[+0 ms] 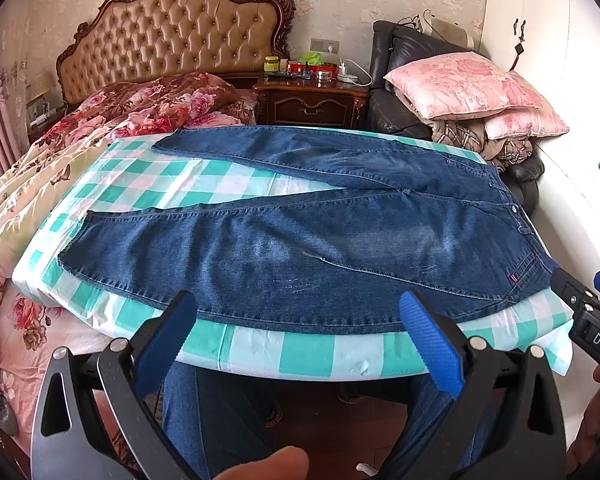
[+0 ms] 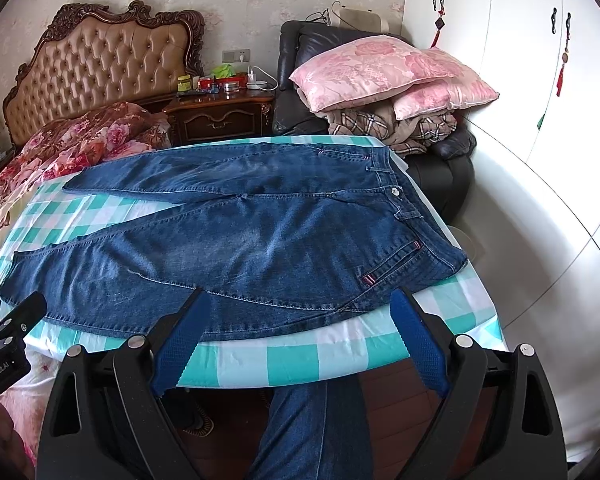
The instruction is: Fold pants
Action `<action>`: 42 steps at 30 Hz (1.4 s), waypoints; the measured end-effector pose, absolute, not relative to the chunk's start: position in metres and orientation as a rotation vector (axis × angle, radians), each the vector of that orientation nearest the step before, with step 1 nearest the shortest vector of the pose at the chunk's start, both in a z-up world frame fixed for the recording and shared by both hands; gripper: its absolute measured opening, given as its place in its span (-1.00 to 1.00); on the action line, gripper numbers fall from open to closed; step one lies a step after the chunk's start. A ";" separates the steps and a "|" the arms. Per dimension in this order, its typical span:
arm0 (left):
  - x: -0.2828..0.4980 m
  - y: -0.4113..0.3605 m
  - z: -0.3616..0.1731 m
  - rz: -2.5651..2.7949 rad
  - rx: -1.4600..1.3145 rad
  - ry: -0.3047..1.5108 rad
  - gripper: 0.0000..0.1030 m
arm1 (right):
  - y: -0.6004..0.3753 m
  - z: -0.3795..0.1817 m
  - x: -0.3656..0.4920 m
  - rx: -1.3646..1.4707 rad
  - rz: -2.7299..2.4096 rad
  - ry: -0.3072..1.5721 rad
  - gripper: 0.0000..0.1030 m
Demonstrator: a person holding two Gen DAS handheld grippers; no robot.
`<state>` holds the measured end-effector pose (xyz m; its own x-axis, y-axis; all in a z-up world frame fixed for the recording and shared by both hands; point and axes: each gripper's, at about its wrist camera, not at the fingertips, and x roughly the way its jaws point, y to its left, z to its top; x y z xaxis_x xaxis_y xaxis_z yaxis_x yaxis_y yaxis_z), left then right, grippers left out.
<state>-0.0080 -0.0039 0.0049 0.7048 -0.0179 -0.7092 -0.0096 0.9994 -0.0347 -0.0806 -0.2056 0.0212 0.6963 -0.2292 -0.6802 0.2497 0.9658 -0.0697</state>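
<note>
Blue jeans lie flat and unfolded on a green-and-white checked table, waistband to the right, both legs spread to the left. The jeans also show in the right wrist view. My left gripper is open and empty, just in front of the near leg's lower edge. My right gripper is open and empty, at the near edge by the hip and pocket. The right gripper's body shows at the far right of the left wrist view, and the left gripper's body at the far left of the right wrist view.
A bed with a floral quilt and a tufted headboard stands left of the table. A nightstand with small items stands behind. A dark armchair with pink pillows is at back right. White wardrobe doors stand at the right.
</note>
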 end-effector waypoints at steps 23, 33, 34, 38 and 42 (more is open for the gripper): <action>-0.006 -0.003 0.005 -0.006 -0.041 0.790 0.97 | -0.208 0.023 -0.081 0.030 -0.268 0.752 0.70; -0.006 -0.002 0.005 -0.007 -0.042 0.791 0.97 | -0.207 0.022 -0.081 0.028 -0.268 0.752 0.70; -0.006 -0.002 0.005 -0.006 -0.043 0.792 0.97 | -0.207 0.022 -0.081 0.028 -0.268 0.752 0.70; -0.006 -0.002 0.005 -0.007 -0.043 0.791 0.97 | -0.208 0.023 -0.081 0.028 -0.269 0.753 0.70; -0.006 -0.002 0.005 -0.007 -0.044 0.791 0.97 | -0.208 0.023 -0.081 0.027 -0.269 0.753 0.70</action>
